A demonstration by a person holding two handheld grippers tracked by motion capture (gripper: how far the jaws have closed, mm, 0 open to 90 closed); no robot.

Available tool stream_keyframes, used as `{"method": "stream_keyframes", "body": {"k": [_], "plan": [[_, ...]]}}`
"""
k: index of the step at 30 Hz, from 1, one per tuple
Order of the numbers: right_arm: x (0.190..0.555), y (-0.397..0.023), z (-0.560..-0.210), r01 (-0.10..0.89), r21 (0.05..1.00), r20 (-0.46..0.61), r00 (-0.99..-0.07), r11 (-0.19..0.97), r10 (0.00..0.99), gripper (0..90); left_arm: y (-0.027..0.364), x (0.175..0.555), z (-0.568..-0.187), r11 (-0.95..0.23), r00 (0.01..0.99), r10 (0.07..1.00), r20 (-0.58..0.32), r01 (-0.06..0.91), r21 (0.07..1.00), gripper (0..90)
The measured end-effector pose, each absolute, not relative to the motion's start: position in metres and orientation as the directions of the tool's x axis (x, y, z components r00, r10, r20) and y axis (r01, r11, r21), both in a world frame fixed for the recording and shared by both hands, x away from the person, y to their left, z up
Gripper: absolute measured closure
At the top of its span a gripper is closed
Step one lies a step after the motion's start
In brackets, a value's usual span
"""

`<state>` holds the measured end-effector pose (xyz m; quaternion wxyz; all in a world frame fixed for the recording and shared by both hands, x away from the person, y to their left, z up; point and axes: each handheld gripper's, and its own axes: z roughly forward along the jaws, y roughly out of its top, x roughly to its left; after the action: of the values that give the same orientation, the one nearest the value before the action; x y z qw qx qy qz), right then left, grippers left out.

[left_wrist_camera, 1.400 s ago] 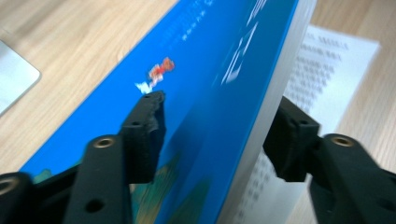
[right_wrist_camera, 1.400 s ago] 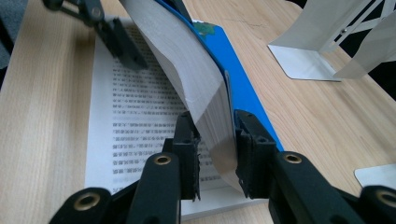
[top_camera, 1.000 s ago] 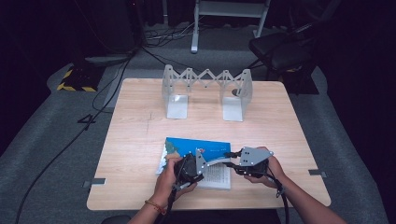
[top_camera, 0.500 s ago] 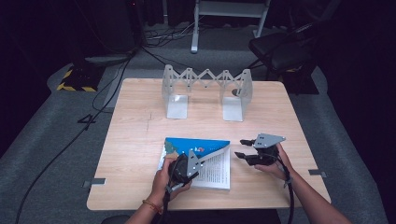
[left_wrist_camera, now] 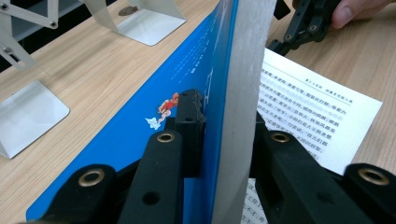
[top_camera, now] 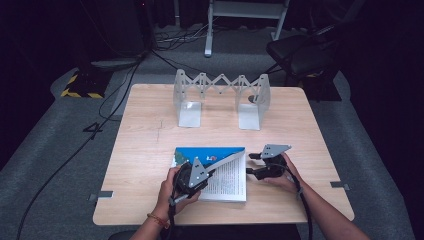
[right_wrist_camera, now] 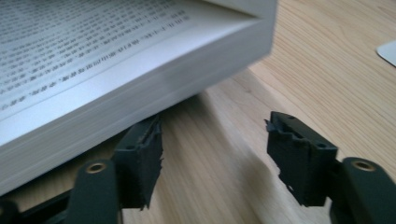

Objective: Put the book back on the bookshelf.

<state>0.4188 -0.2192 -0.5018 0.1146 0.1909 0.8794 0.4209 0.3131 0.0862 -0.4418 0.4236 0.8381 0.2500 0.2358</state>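
Book [top_camera: 220,172] cover in left tongs [left_wrist_camera: 224,126], beside parted right tongs [right_wrist_camera: 215,140].

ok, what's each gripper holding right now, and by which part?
Left gripper is shut on the book's lifted blue cover and front pages, clamped at their edge. Right gripper holds nothing; its jaws have just been opening beside the page block.

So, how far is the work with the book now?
Done: the book lies open on the table, its front part lifted. In hand: the left gripper clamps the blue cover and pages; the right gripper, just opened, holds nothing beside the book's edge. Left: the rack has no book in it.
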Motion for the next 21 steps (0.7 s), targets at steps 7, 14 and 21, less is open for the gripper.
{"method": "stream_keyframes", "body": {"k": [7, 14, 21], "plan": [[0.406, -0.22, -0.48, 0.162, 0.854, -0.082, -0.896, 0.494, 0.436, 46.9, 0.088, 0.318, -0.434, -0.51, 0.788, 0.605, 0.117, 0.271, 0.816, 73.8], [0.402, -0.222, -0.462, 0.158, 0.899, -0.054, -0.886, 0.409, 0.461, 54.0, 0.084, 0.312, -0.429, -0.514, 0.783, 0.603, 0.154, 0.234, 0.826, 74.3], [0.4, -0.231, -0.44, 0.13, 0.923, -0.055, -0.888, 0.363, 0.457, 55.0, 0.069, 0.318, -0.419, -0.492, 0.82, 0.552, 0.153, 0.172, 0.854, 76.2]]}}
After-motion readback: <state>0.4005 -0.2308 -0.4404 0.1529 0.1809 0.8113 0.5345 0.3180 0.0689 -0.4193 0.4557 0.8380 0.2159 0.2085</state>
